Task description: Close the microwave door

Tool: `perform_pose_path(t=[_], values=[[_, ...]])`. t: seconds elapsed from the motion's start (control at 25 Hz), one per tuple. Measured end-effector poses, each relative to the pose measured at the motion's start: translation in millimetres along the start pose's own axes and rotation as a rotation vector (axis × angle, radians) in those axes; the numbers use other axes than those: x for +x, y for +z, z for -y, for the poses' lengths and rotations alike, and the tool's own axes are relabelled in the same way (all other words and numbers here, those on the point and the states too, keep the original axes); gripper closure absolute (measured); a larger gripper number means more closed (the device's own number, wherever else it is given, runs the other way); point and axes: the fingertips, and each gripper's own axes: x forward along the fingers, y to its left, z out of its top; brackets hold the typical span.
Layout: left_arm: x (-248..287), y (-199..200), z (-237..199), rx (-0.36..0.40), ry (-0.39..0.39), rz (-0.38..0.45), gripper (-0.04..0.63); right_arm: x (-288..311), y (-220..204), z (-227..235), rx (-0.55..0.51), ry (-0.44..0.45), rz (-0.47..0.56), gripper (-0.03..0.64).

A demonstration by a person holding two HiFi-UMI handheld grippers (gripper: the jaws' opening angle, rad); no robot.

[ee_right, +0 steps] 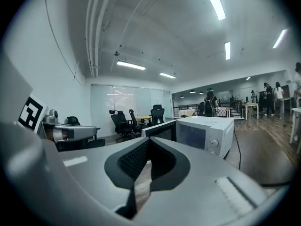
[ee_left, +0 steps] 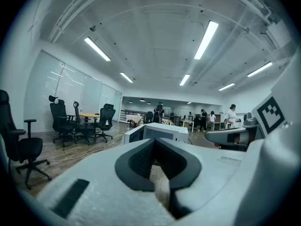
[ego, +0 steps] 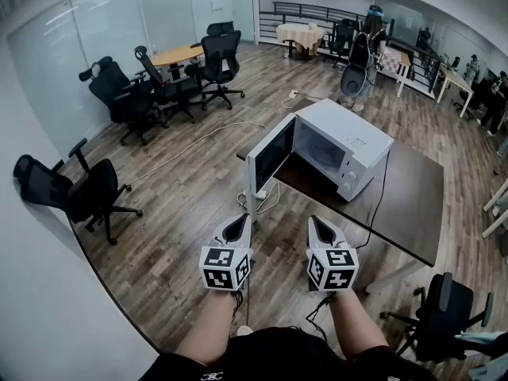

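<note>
A white microwave (ego: 349, 145) stands on a dark table (ego: 413, 205), and its door (ego: 270, 155) hangs wide open toward the left. Both grippers are held side by side in front of it, well short of the door and touching nothing. My left gripper (ego: 243, 221) has its jaws shut and empty, and my right gripper (ego: 316, 221) is the same. In the left gripper view the microwave (ee_left: 157, 132) lies straight ahead beyond the shut left gripper (ee_left: 154, 141). The right gripper view shows the microwave (ee_right: 207, 131) ahead to the right, past the shut right gripper (ee_right: 149, 141).
Black office chairs (ego: 79, 193) stand at the left by the wall, and more sit around a round table (ego: 178, 54) at the back. Another chair (ego: 448, 316) is at the lower right by the table's corner. A white cable (ego: 190, 145) runs across the wood floor. People stand far back.
</note>
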Motion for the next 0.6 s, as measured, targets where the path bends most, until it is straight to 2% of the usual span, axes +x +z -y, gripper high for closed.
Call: perform_pose_path(t=[0.32, 0.6], values=[[-2, -4, -18, -0.014, -0.019, -0.014, 0.588, 9, -6, -17, 0.047, -0.002, -0.002, 0.607], [-4, -7, -40, -0.024, -0.057, -0.024, 0.588, 19, -8, -38, 0.038, -0.036, -0.015, 0.607]])
